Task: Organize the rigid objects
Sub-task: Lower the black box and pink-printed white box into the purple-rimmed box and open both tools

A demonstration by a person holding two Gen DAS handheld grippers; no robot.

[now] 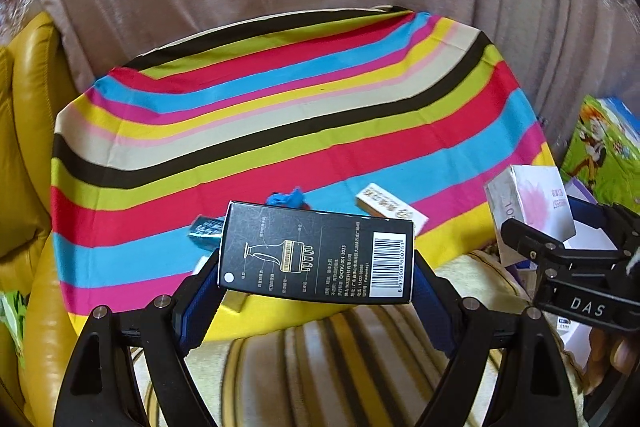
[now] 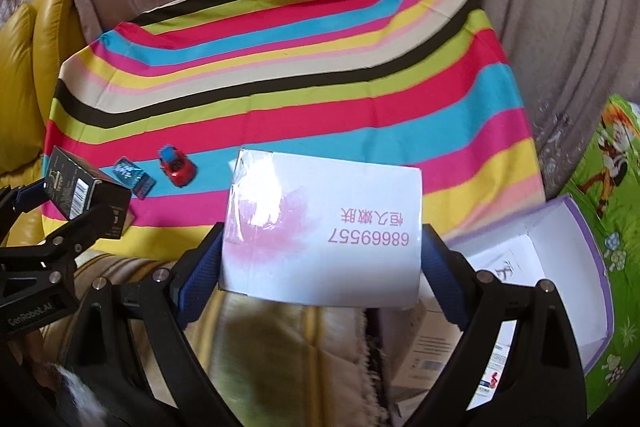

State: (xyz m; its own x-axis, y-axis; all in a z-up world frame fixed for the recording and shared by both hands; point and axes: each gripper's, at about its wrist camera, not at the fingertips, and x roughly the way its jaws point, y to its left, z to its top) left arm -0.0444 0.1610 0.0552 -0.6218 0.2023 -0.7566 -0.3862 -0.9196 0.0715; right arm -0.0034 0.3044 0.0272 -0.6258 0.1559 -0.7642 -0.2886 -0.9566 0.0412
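While my left gripper (image 1: 316, 259) pinches a black box (image 1: 316, 254) by its ends, my right gripper (image 2: 320, 251) clamps a white box (image 2: 322, 231); both hang above the near edge of the striped cloth (image 2: 280, 67). At my right, a purple-edged box (image 2: 560, 267) stands open, with paper and packets inside. On the cloth rest a toy car (image 2: 176, 167) and a small blue packet (image 2: 134, 177)
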